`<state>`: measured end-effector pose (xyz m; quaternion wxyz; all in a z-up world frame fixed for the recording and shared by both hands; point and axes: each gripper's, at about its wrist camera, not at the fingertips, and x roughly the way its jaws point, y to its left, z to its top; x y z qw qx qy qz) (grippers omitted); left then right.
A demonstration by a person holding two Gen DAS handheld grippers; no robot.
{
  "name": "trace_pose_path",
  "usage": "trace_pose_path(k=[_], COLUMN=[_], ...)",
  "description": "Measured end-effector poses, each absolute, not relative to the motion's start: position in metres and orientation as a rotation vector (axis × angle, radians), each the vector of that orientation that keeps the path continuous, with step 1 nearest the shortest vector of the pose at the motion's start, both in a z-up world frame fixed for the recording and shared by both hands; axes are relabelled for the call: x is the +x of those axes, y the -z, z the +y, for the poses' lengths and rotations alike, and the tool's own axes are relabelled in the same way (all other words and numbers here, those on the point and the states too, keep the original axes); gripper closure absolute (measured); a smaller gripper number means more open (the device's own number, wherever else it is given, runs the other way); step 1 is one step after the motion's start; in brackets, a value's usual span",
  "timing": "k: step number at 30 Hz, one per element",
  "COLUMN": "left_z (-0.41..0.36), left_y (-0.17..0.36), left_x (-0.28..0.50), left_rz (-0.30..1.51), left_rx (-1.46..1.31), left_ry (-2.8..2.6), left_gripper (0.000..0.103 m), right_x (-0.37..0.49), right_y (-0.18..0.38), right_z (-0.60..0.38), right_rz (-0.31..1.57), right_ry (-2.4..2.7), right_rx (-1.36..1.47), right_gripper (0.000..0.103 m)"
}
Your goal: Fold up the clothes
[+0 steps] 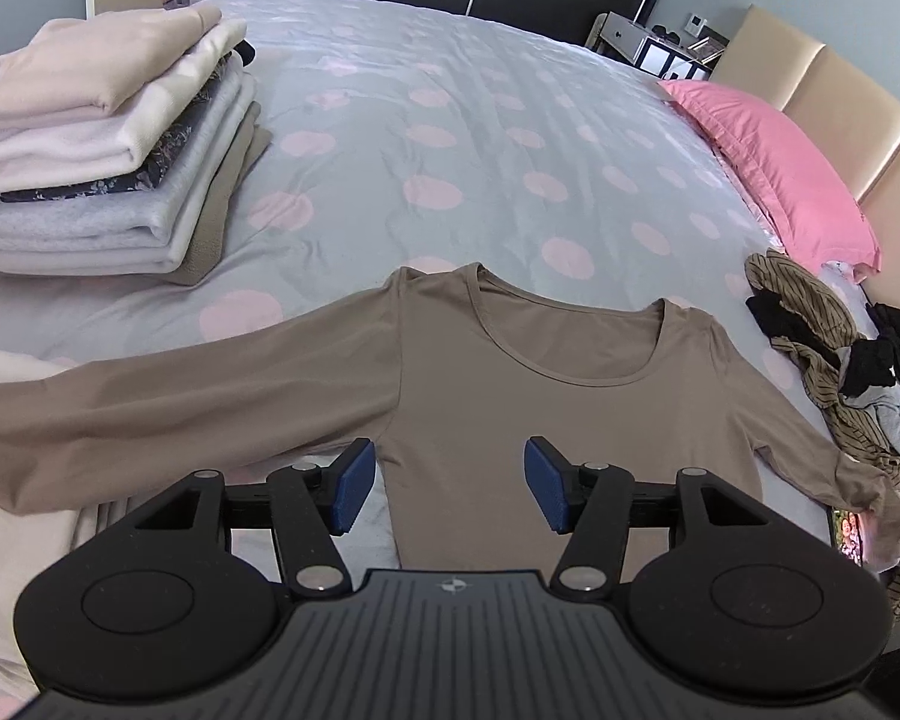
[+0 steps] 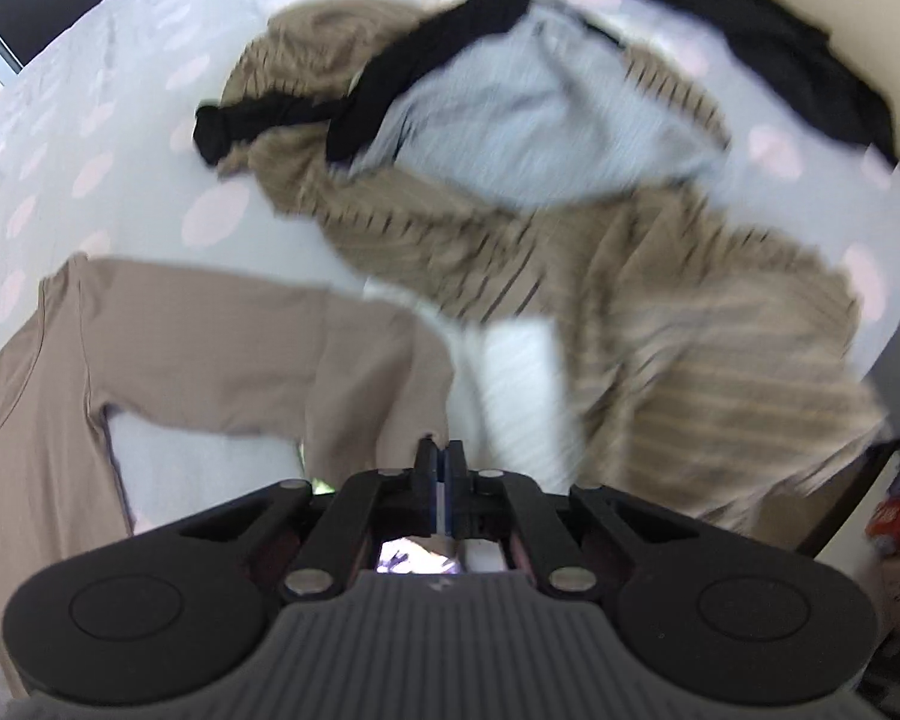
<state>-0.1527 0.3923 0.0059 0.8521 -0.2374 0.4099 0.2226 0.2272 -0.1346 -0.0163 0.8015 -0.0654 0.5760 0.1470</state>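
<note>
A taupe long-sleeved top [image 1: 468,402] lies flat on the bed, neckline away from me, sleeves spread to both sides. My left gripper [image 1: 448,492] hovers over the top's body, open, its blue pads [image 1: 354,489] wide apart with nothing between them. In the right wrist view the same top [image 2: 168,336] lies at the left, its right sleeve bent down toward my right gripper [image 2: 440,456]. That gripper is shut on the sleeve's cuff end [image 2: 402,414]. The right view is motion-blurred.
A stack of folded clothes [image 1: 108,144] sits at the bed's far left. An unfolded heap [image 2: 510,180] of striped tan, grey and black garments lies to the right. A pink pillow [image 1: 774,168] rests by the beige headboard [image 1: 840,114]. The bedspread [image 1: 450,138] is grey with pink dots.
</note>
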Motion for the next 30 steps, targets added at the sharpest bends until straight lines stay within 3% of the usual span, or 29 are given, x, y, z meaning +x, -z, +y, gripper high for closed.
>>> trace_pose_path(k=[6, 14, 20, 23, 30], left_z=[0.388, 0.392, 0.398, 0.395, 0.387], left_y=[-0.009, -0.003, 0.005, 0.006, 0.009], left_x=[-0.152, -0.154, -0.151, -0.147, -0.143], left_rz=[0.848, 0.872, 0.897, 0.905, 0.92], left_rx=[-0.498, -0.487, -0.505, -0.491, -0.481], left_ry=[-0.457, -0.487, -0.501, -0.49, -0.477], left_gripper=[0.05, 0.049, 0.049, 0.049, 0.049], right_x=[0.253, 0.281, 0.265, 0.257, 0.237], right_y=[-0.018, 0.007, 0.007, 0.008, 0.026], right_z=[-0.146, -0.146, -0.159, -0.166, -0.177], right_rz=[1.177, 1.147, 1.068, 1.027, 1.046], right_ry=[-0.279, -0.227, -0.233, -0.235, -0.222], right_rx=[-0.177, -0.221, -0.14, -0.1, -0.088], right_gripper=[0.101, 0.1, 0.093, 0.084, 0.083])
